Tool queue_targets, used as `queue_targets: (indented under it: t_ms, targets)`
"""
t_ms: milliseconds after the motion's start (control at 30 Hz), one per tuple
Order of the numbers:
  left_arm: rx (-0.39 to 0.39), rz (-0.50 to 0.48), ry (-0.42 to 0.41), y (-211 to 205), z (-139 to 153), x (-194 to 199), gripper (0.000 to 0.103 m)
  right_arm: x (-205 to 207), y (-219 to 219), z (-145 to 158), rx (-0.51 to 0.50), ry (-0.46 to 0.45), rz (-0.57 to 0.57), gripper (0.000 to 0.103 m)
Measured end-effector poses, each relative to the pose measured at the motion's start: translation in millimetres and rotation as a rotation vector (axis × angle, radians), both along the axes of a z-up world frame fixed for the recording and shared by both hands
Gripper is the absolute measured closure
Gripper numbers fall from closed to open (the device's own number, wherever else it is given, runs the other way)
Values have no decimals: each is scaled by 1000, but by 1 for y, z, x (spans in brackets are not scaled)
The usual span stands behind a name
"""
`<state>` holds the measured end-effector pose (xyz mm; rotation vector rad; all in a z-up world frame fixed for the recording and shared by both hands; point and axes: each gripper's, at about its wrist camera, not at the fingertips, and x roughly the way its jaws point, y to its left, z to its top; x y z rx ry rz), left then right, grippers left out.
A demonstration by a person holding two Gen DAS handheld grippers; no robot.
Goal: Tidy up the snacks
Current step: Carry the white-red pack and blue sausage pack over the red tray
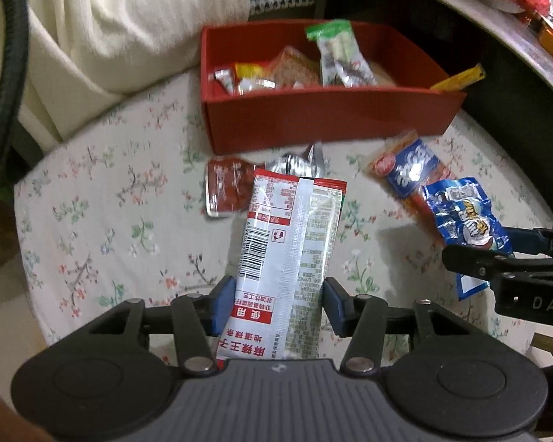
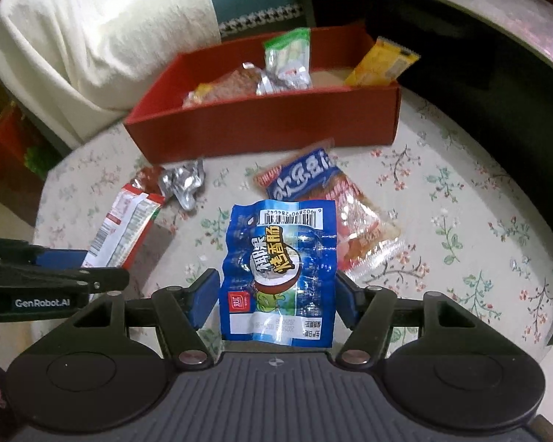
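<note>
My left gripper [image 1: 279, 300] is shut on a long red and white snack packet [image 1: 289, 243] and holds it above the floral tablecloth. My right gripper [image 2: 276, 296] is shut on a blue sausage packet [image 2: 280, 269], also seen in the left wrist view [image 1: 464, 217]. A red box [image 1: 324, 110] [image 2: 261, 125] stands beyond both, holding several snacks, among them a green and white packet [image 1: 337, 55] and a yellow bar [image 2: 381, 62]. On the cloth lie a blue and orange packet [image 2: 313, 184], a crumpled silver wrapper [image 2: 184, 184] and a dark red sachet [image 1: 226, 188].
The round table's floral cloth [image 1: 110, 202] has bare room at left and right. A chair with a white cover [image 1: 110, 18] stands behind at left. A dark curved counter [image 2: 497, 37] with more packets rises behind at right.
</note>
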<state>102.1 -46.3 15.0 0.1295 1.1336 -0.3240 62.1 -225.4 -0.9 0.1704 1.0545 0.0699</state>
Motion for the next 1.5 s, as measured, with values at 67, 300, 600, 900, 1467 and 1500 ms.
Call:
queue_targets:
  t_ms: [67, 300, 600, 900, 1467, 1500]
  targets:
    - [7, 3, -24, -2, 4, 0, 59, 1, 0, 4, 8, -15, -2, 32]
    - [7, 9, -70, -9, 11, 4, 59, 3, -5, 13, 25, -54, -18, 32]
    - [20, 28, -136, -16, 20, 7, 59, 9, -8, 25, 43, -103, -26, 32]
    - [22, 54, -190, -19, 30, 18, 59, 19, -11, 36, 51, -146, -27, 31]
    - [40, 72, -256, -31, 40, 40, 59, 39, -20, 53, 76, -220, -36, 31]
    - [40, 73, -260, -32, 40, 41, 59, 41, -21, 54, 77, -224, -38, 31]
